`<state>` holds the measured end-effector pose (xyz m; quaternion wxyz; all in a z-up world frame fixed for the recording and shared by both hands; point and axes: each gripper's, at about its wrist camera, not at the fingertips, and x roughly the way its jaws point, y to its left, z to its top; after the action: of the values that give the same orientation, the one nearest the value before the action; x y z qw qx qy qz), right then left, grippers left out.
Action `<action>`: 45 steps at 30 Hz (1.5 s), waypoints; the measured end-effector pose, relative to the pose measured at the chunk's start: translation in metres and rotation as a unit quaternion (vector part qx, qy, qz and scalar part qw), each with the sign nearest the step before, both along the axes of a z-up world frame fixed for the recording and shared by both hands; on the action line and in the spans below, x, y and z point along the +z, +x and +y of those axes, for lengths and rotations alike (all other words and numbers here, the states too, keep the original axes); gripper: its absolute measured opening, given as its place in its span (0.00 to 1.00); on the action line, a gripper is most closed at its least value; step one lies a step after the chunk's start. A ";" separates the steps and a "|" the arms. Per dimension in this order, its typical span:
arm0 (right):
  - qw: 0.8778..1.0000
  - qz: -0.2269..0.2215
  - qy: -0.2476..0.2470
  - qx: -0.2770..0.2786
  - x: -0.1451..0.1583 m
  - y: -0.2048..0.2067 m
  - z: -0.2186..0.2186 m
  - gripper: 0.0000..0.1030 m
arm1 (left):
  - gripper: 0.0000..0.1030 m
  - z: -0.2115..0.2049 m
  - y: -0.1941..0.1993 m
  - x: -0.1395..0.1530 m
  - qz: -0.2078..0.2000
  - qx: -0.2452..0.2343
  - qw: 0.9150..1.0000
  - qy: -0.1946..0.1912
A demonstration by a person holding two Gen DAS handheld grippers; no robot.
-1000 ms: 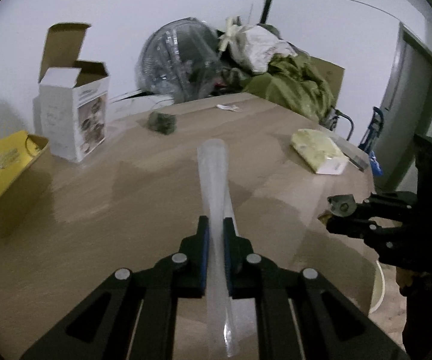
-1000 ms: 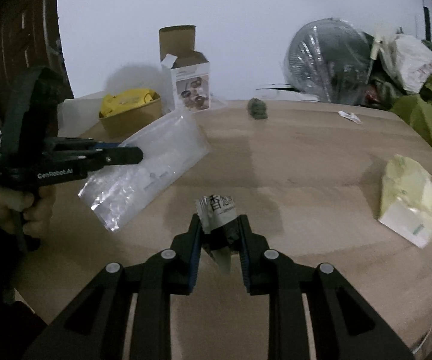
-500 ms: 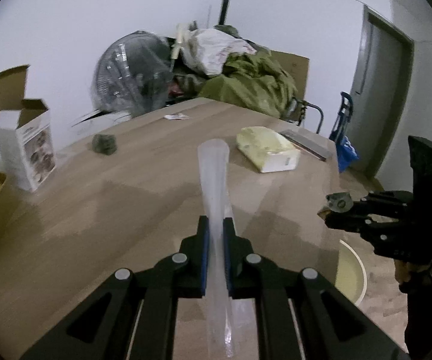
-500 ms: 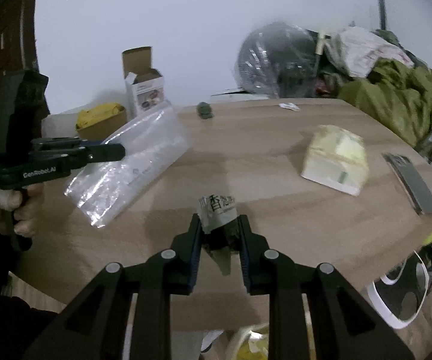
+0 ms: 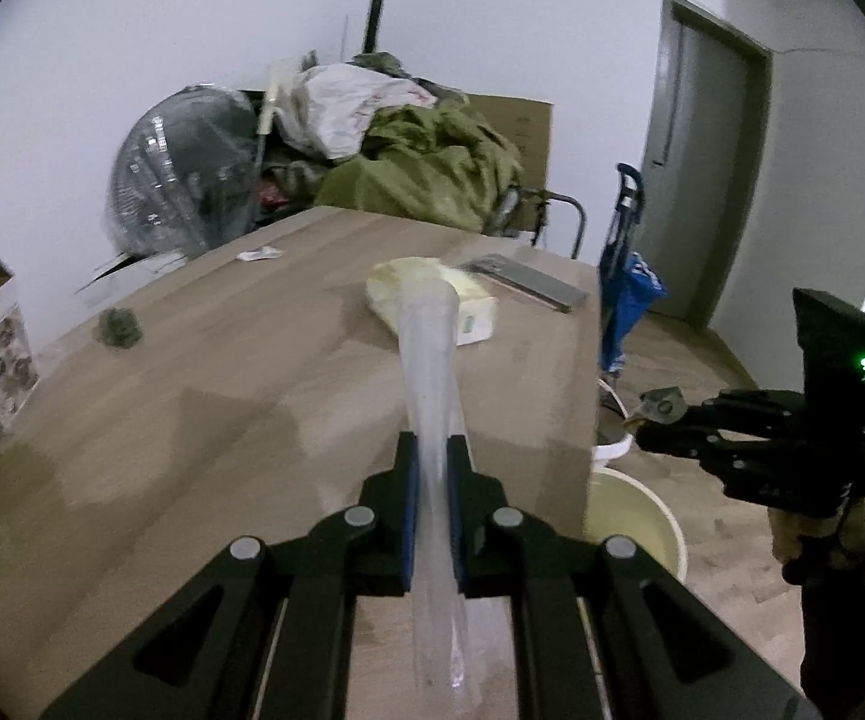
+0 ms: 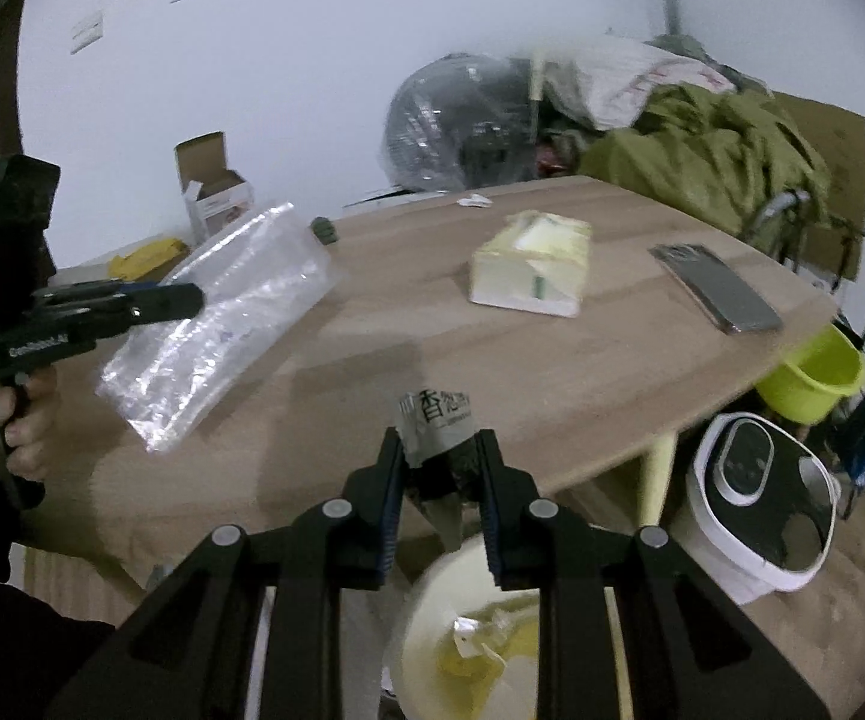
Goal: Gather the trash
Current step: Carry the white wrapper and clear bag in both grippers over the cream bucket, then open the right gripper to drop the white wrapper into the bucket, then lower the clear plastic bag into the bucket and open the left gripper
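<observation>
My left gripper [image 5: 430, 462] is shut on a clear plastic bag [image 5: 429, 360], held edge-on above the wooden table [image 5: 222, 396]; the bag also shows flat in the right wrist view [image 6: 222, 312]. My right gripper [image 6: 439, 462] is shut on a small grey printed wrapper [image 6: 435, 420] and hangs past the table's edge, above a pale yellow bin [image 6: 468, 630] with scraps inside. The bin also shows on the floor in the left wrist view [image 5: 636, 522].
On the table lie a yellow tissue pack [image 6: 531, 261], a grey flat slab [image 6: 714, 288], a dark green lump [image 5: 120, 327], a white scrap [image 5: 259, 253] and an open white box [image 6: 213, 192]. A lime basin [image 6: 810, 375], a white-black device [image 6: 756, 498] and a clothes pile [image 5: 432, 162] stand beyond.
Both grippers have swung right, off toward the table's end. The yellow bin has come into view beneath my right gripper. Both keep hold of their items.
</observation>
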<state>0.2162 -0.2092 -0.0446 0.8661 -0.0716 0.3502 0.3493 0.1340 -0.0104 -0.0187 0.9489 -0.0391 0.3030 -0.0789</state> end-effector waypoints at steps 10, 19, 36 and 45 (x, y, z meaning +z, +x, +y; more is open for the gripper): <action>0.998 0.020 -0.007 -0.065 -0.021 -0.007 -0.059 0.21 | 0.08 -0.062 0.012 -0.004 0.011 -0.071 0.997 -0.001; 0.993 0.054 -0.034 -0.098 -0.056 -0.009 -0.091 0.34 | 0.08 -0.111 0.026 -0.022 0.032 -0.121 0.992 0.003; 0.985 0.071 -0.025 -0.155 -0.073 -0.012 -0.131 0.48 | 0.10 -0.171 0.049 -0.065 0.085 -0.162 0.981 0.057; 0.983 0.078 -0.023 -0.165 -0.079 -0.013 -0.137 0.48 | 0.23 -0.182 0.068 -0.097 0.152 -0.164 0.973 0.065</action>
<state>0.2032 -0.3466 -0.1233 0.8798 -0.0053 0.4319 0.1984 0.2023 -0.1925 -0.1160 0.8663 0.0614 0.4508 -0.2062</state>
